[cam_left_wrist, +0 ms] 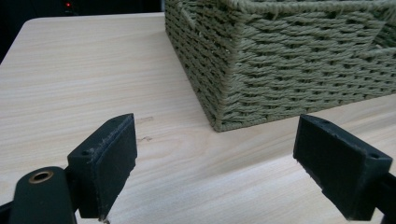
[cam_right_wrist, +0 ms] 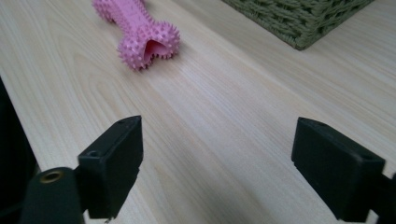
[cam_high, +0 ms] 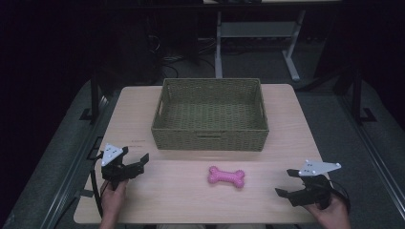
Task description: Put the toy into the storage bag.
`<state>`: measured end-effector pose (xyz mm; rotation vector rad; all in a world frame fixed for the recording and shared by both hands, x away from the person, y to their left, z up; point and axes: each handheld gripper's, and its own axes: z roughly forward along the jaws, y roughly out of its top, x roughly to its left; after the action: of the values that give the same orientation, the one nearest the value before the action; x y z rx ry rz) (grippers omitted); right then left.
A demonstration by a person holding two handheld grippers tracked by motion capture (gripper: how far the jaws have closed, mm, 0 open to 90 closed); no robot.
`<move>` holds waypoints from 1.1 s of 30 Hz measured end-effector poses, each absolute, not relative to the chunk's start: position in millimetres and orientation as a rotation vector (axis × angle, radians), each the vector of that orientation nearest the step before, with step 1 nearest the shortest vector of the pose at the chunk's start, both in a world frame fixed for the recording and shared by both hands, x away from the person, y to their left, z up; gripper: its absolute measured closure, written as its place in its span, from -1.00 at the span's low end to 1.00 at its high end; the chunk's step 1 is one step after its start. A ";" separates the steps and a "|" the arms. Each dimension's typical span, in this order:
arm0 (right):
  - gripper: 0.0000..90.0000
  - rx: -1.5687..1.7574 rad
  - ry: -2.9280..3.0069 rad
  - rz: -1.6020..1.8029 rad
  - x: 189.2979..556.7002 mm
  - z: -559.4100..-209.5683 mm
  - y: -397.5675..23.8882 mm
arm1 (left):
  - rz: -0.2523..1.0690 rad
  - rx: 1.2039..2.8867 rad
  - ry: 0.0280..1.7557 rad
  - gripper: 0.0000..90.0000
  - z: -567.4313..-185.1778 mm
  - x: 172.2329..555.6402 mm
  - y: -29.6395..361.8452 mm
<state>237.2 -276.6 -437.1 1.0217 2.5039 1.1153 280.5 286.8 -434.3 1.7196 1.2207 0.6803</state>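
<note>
Rubber, by the look of it: the pink bone toy (cam_high: 226,177) is covered in small spikes, likely light and a little squashy, so it should give under the pads rather than slip. It lies flat on the table (cam_high: 143,210), its long axis running roughly 9 to 3 o'clock in the high view, just at 6 o'clock of the woven basket (cam_high: 210,139) and apart from it. The narrow waist between its 2 knobbed ends looks like the best place to take hold, since the jaws can close across it and the fat ends would stop it sliding out. Nothing about it seems fragile.

The right gripper (cam_high: 288,182) sits at 3 o'clock of the toy, well apart, held low over the table by a hand at the near edge; its jaws stand wide apart with only bare wood between them, and its own view has the toy at 11 o'clock. The left gripper (cam_high: 135,152) rests at 9 o'clock of the toy, jaws likewise spread and empty, aimed toward the basket's near corner.
</note>
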 end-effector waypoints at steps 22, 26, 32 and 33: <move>-0.64 0.875 2.659 0.967 251.7 -417.7 -240.6 | 0.677 1.701 1.225 -0.71 -432.9 278.1 291.6; -0.63 0.855 2.687 0.955 254.7 -413.3 -233.5 | 0.677 1.704 1.227 -0.71 -433.0 278.8 291.3; -0.63 0.795 2.740 0.918 261.8 -408.5 -217.7 | 0.676 1.700 1.226 -0.71 -432.8 278.8 292.3; -0.63 0.781 2.745 0.914 262.8 -408.1 -215.9 | 0.675 1.701 1.226 -0.71 -432.8 278.8 292.1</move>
<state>262.8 -215.9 -408.1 0.7808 2.7453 0.9143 278.8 292.1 -432.8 1.7006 1.2262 0.6751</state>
